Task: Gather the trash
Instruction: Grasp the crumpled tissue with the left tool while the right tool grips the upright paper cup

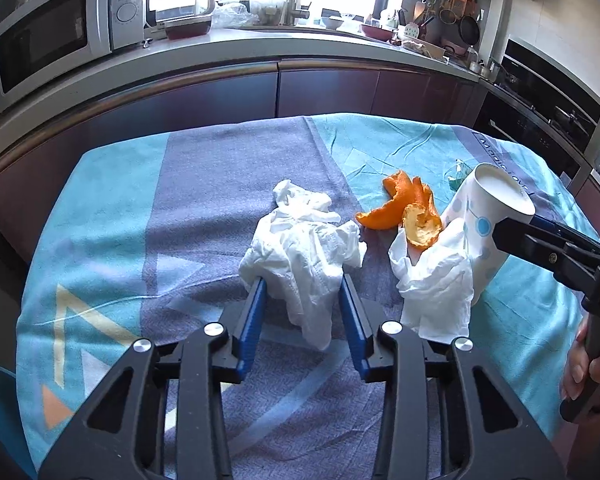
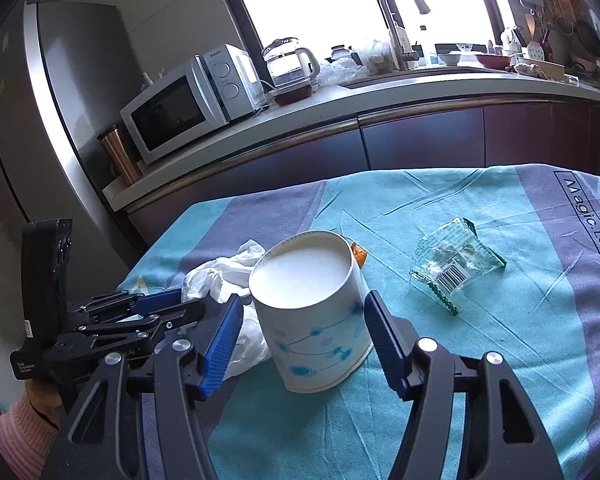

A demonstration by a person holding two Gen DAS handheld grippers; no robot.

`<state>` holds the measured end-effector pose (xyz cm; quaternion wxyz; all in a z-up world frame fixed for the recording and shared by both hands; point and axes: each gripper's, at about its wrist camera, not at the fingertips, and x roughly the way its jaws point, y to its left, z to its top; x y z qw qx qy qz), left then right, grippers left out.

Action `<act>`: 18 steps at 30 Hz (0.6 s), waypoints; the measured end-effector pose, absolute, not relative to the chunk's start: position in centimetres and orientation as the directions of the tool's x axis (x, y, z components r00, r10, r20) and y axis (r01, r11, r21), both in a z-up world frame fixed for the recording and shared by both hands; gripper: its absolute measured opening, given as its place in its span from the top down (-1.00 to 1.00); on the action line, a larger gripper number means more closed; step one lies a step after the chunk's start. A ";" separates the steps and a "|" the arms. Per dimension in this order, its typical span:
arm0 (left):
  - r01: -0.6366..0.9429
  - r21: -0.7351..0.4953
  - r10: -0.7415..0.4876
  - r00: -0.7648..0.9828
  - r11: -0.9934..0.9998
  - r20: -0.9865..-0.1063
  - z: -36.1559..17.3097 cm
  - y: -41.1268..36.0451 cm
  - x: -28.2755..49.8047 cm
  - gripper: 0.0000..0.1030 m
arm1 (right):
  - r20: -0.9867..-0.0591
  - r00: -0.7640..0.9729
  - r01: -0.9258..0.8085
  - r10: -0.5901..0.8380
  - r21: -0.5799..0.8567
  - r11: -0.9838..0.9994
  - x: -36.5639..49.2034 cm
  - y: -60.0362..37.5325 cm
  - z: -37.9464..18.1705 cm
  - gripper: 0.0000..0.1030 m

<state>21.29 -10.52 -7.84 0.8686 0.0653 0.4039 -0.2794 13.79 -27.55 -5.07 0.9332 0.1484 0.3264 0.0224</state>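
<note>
A crumpled white tissue (image 1: 300,256) lies on the cloth between my left gripper's (image 1: 303,284) open blue fingers, its near end hanging between them. A second tissue (image 1: 436,284) lies to its right beside orange peel (image 1: 408,208). A white paper cup with blue dots (image 2: 312,312) (image 1: 480,220) stands tilted between my right gripper's (image 2: 304,312) open fingers, the right finger at its side. A clear green-edged snack wrapper (image 2: 452,264) lies to the right of the cup. My right gripper shows in the left wrist view (image 1: 516,232); my left gripper shows in the right wrist view (image 2: 168,304).
The table carries a teal and grey cloth (image 1: 180,220) printed "Magic Love". Behind it runs a kitchen counter (image 2: 380,92) with a microwave (image 2: 180,108), a kettle (image 2: 288,64), a sink tap (image 2: 400,20) and utensils. A fridge (image 2: 60,100) stands at the left.
</note>
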 end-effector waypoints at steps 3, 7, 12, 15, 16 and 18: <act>0.537 -0.121 -0.433 0.505 0.835 -0.747 -8.3 -10.6 21.5 0.68 | -0.601 0.787 0.056 0.140 0.295 0.954 13.7 -27.8 -5.2 -0.07; 0.531 -0.132 -0.436 0.501 0.837 -0.747 -8.5 -10.3 21.6 0.89 | -0.598 0.789 0.058 0.139 0.298 0.953 13.6 -28.0 -5.2 -0.06; 0.523 -0.152 -0.452 0.513 0.839 -0.730 -7.9 -9.4 21.0 0.93 | -0.584 0.799 0.055 0.142 0.307 0.950 12.9 -28.4 -4.9 -0.05; 0.522 -0.160 -0.464 0.524 0.838 -0.714 -7.2 -8.7 20.2 0.94 | -0.575 0.805 0.054 0.143 0.311 0.949 12.5 -28.6 -4.5 -0.05; 0.522 -0.161 -0.466 0.528 0.838 -0.710 -7.0 -8.4 19.9 0.94 | -0.572 0.807 0.052 0.144 0.313 0.948 12.3 -28.7 -4.4 -0.05; 0.521 -0.166 -0.473 0.535 0.837 -0.700 -6.6 -7.9 19.3 0.94 | -0.564 0.813 0.050 0.145 0.314 0.948 12.0 -28.8 -4.1 -0.05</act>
